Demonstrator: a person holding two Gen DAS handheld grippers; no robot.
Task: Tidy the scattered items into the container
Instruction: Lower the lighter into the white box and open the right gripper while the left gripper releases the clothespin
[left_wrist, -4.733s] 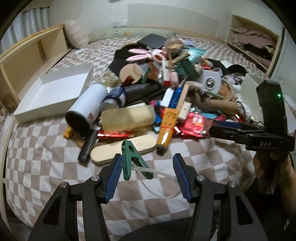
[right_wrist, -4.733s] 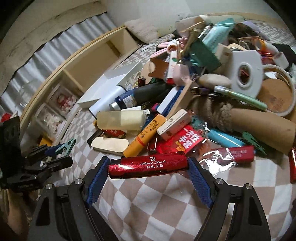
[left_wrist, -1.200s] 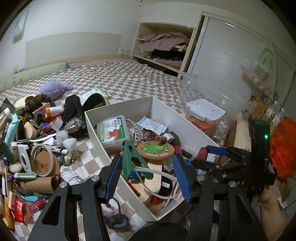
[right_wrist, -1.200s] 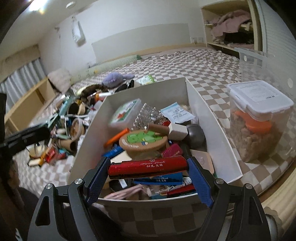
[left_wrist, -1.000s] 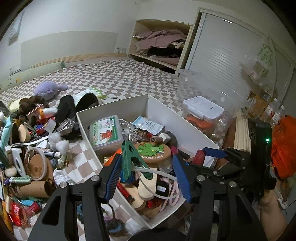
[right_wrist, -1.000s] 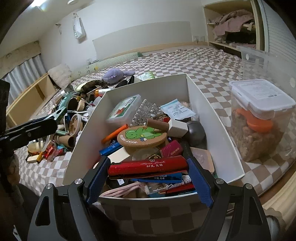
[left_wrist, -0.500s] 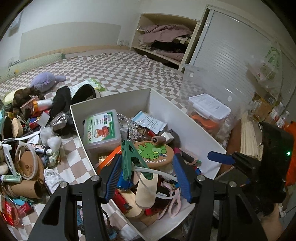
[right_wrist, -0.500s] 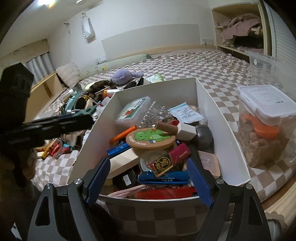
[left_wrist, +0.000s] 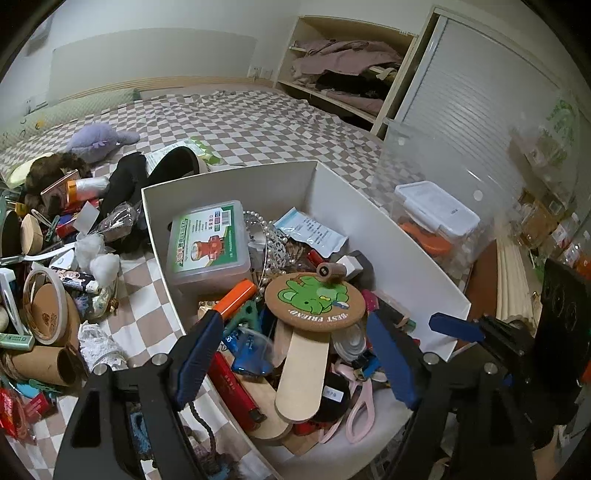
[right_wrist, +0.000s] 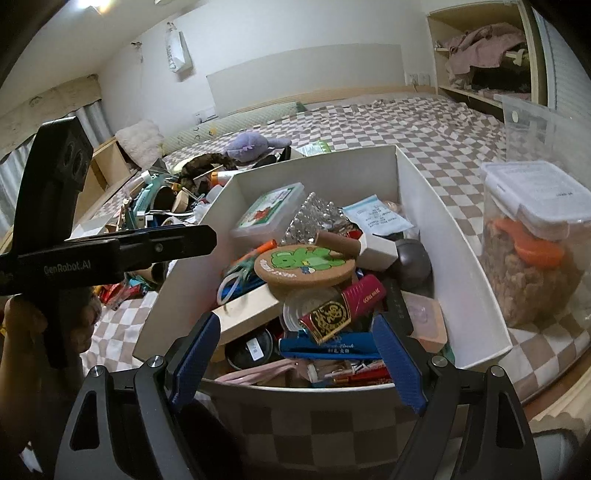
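Note:
A white box full of small items stands on the checked bed. My left gripper is open and empty over its near corner. A green clip with a clear loop lies in the box just beyond the left finger. My right gripper is open and empty over the box's near edge. A red case lies in the box below it, beside a blue case. A cork coaster with a green bear tops the heap.
A pile of scattered items lies left of the box on the bed. A clear lidded tub with orange contents stands right of the box. A purple plush lies farther back. Shelves with clothes line the far wall.
Both grippers carried their items from the pile to the box and opened. The right let the red case drop into the box; the left let go of the green clip, which fell in.

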